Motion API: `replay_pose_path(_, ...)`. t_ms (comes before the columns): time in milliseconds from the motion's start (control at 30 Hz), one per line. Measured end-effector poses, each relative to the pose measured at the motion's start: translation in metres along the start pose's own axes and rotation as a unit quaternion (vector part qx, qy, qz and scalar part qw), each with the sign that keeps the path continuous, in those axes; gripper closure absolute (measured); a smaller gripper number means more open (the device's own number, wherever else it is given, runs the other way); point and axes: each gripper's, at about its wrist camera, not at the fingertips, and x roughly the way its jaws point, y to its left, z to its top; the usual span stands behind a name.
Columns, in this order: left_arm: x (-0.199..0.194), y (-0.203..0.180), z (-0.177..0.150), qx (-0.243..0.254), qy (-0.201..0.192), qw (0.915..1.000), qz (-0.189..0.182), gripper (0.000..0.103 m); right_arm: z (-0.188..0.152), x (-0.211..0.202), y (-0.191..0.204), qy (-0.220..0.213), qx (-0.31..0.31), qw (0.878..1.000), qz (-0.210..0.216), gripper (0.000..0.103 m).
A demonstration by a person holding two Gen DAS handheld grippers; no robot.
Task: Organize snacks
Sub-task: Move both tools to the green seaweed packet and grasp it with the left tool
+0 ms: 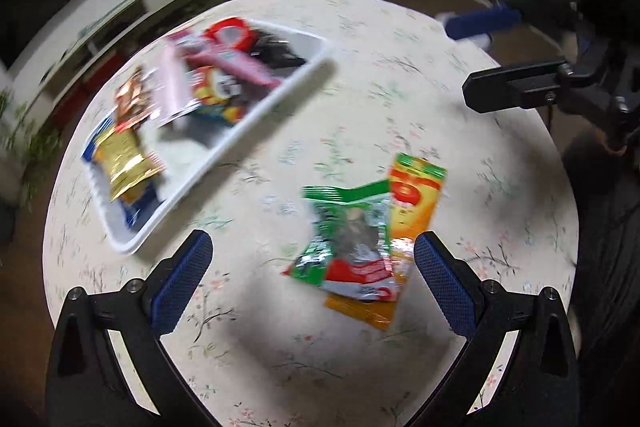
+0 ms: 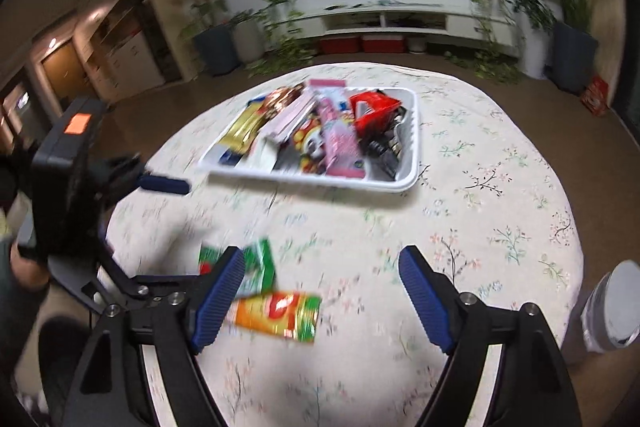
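Two snack packets lie loose on the floral tablecloth. A green one (image 1: 348,239) overlaps an orange one (image 1: 416,199). My left gripper (image 1: 314,241) hangs open above them, with nothing between its pads. A white tray (image 1: 280,107) full of several snack packs sits further back to the left. In the right wrist view the orange packet (image 2: 280,315) and green packet (image 2: 260,263) lie by the left finger of my open, empty right gripper (image 2: 322,254). The tray (image 2: 312,181) lies beyond it. One blue finger (image 2: 168,184) of the left gripper shows at the left.
The round table (image 1: 360,39) ends in a curved edge on every side, with brown floor below. A pale cup (image 2: 612,311) stands off the table's right edge. Potted plants, a low shelf and a wall screen lie beyond the table.
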Motion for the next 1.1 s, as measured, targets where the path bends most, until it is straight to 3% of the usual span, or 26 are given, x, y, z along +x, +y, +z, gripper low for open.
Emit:
replay_pose_path(200,0.012,-0.018,0.01,0.05,0.026,0.9984,0.002,0.003,-0.012,-0.015,0.007,-0.007,-0.023,1.0,0.007,0.021)
replay_pose_path(300,0.02,-0.017,0.011,0.062,0.045,0.997,0.011,0.009,-0.015,-0.016,0.005,-0.008,-0.021,1.0,0.011,0.021)
replay_pose_path(567,0.043,-0.003,0.014,0.054,0.065,0.9964,-0.002,0.031,-0.019,-0.012,-0.005,-0.008,-0.003,1.0,0.011,0.021)
replay_pose_path(1000,0.059,0.011,0.023,0.042,0.092,0.9941,-0.041,0.035,-0.027,-0.002,-0.004,0.006,-0.002,1.0,0.016,0.021)
replay_pose_path(1100,0.059,0.018,0.022,0.015,0.096,0.993,-0.067,0.046,-0.027,-0.002,-0.005,0.005,0.001,1.0,0.017,0.021)
